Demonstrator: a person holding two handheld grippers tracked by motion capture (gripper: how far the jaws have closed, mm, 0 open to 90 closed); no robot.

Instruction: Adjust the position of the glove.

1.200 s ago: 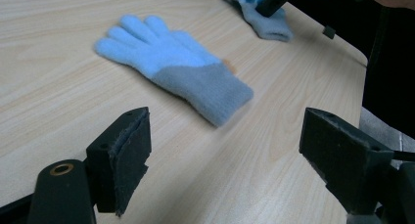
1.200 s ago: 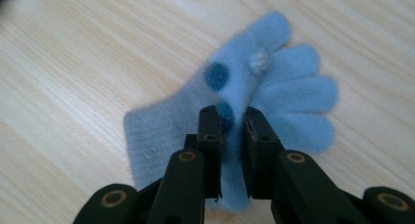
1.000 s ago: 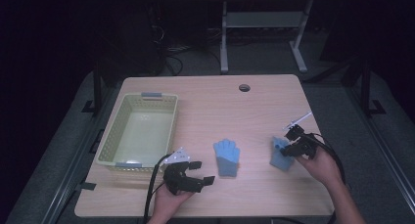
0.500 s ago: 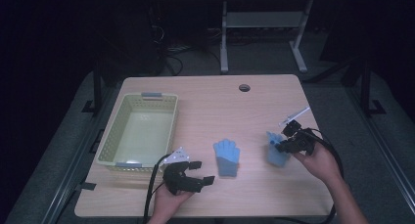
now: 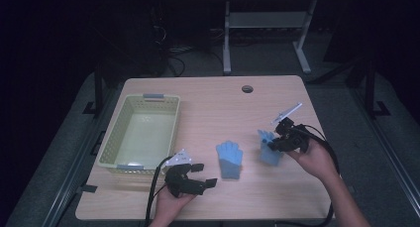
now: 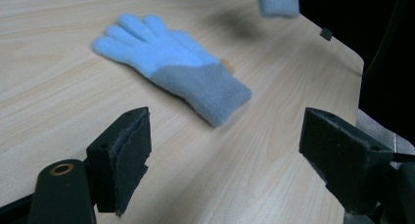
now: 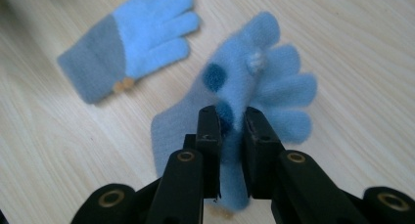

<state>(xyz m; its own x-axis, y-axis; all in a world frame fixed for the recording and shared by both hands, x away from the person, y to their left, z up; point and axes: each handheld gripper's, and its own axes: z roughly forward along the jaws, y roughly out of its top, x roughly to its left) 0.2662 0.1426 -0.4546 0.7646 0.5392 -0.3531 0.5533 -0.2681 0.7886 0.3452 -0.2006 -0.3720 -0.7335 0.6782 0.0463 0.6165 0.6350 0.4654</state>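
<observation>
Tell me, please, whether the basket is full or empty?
Empty. In the high view the basket shows its bare pale floor; one glove lies flat on the table, the other glove is pinched in the right gripper.

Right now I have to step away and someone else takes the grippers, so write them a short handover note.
Right gripper: shut on the held glove, pinched mid-fabric and lifted off the table, near its right side.
Left gripper: open, nothing between the jaws, resting low at the front edge, aimed at the flat glove.
Basket: at the left of the table, nothing inside it.
Done: one glove picked up.
Left, as it looks: probably carry the held glove over to the basket and drop it in, then take the flat glove from the table's middle and do the same.
</observation>
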